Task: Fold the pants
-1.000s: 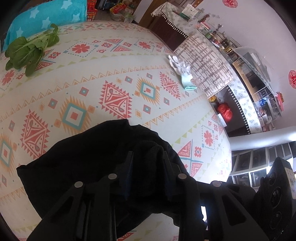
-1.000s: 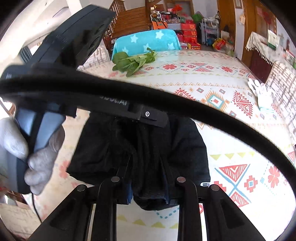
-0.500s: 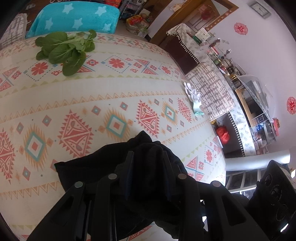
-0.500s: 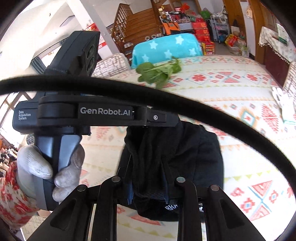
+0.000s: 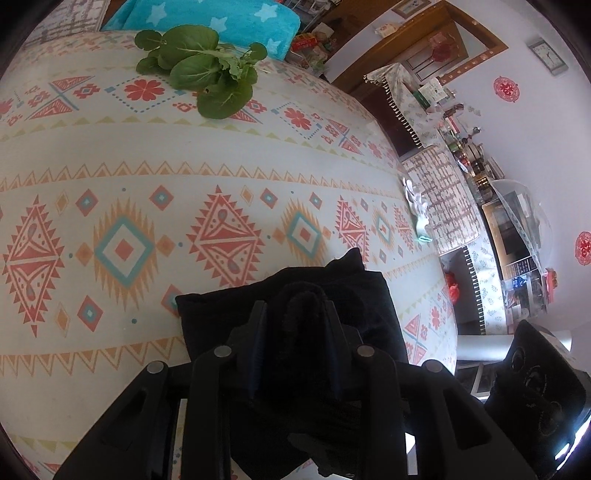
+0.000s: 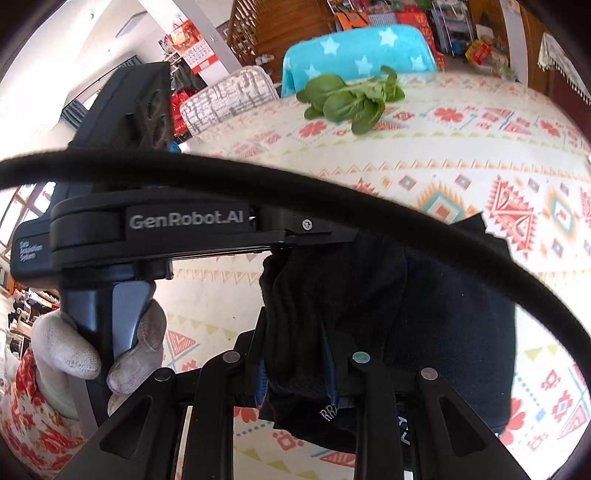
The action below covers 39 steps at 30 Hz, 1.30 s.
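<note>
The black pants [image 5: 236, 314] lie bunched in a folded bundle on the patterned tablecloth [image 5: 147, 177]. My left gripper [image 5: 295, 310] is shut on a thick pinch of the black cloth, which bulges up between its pads. In the right wrist view the same pants [image 6: 443, 314] spread out to the right, and my right gripper [image 6: 295, 325] is shut on another fold of them. The left gripper's body [image 6: 155, 229] crosses that view just beyond, held by a white-gloved hand [image 6: 66, 347]. A black cable [image 6: 369, 192] arcs across the picture.
A bunch of green leafy vegetable [image 5: 207, 74] lies at the far side of the table, with a turquoise star blanket [image 5: 221, 14] behind it. A white glove [image 5: 415, 206] rests near the right table edge. Chairs and cabinets stand beyond that edge.
Both grippers have carried their pinches of black cloth across the table toward the greens. The pants now cover a smaller, more compact patch, and the left gripper has rolled somewhat.
</note>
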Each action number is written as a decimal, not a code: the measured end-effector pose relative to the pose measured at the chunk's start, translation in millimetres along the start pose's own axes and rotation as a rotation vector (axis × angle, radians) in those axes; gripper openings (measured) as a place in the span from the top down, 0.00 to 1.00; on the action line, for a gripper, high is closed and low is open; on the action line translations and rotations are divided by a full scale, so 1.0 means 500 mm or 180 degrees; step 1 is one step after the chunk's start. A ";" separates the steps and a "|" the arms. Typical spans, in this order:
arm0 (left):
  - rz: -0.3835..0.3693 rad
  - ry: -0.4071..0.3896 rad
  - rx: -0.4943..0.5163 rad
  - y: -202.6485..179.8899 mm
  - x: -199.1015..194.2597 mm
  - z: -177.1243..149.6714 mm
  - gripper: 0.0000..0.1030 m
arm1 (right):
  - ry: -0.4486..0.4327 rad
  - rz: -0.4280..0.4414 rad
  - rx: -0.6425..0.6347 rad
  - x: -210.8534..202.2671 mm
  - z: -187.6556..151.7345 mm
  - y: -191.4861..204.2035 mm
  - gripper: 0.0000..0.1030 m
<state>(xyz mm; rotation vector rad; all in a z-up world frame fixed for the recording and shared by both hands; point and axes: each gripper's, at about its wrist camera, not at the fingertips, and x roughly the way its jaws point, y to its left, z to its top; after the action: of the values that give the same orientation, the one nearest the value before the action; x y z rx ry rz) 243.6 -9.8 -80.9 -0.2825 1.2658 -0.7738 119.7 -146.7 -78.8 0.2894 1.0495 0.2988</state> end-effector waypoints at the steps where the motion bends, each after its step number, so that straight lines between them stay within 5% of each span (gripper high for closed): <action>1: 0.0001 -0.0008 -0.0001 0.004 -0.001 0.000 0.72 | 0.0010 -0.0012 -0.0013 0.006 0.005 0.002 0.74; 6: 0.0084 -0.0046 -0.0071 0.032 -0.010 -0.001 0.64 | 0.0088 -0.0040 -0.0028 0.046 0.018 0.014 0.71; 15: 0.0185 -0.0397 -0.0490 0.129 -0.105 -0.008 0.64 | 0.0241 0.0220 -0.0190 0.104 -0.001 0.064 0.16; 21: 0.0437 -0.0507 -0.0500 0.148 -0.158 -0.036 0.64 | 0.0154 0.0343 -0.0253 0.044 -0.001 0.052 0.17; 28: 0.0528 -0.0423 -0.0064 0.041 -0.135 -0.052 0.62 | -0.0322 -0.0586 0.0246 -0.100 0.007 -0.125 0.17; 32: 0.0437 -0.0253 0.0189 -0.042 -0.067 -0.051 0.61 | -0.0328 -0.0795 0.0405 -0.090 0.026 -0.180 0.17; 39: 0.0945 -0.0177 0.0223 -0.035 0.017 -0.044 0.60 | -0.0172 -0.1038 0.0191 -0.013 0.060 -0.175 0.17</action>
<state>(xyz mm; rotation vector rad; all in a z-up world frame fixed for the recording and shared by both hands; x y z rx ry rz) 217.9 -23.1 -83.5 -0.0560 1.1921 -0.5504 151.9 -232.7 -92.3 0.1750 1.0353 -0.0336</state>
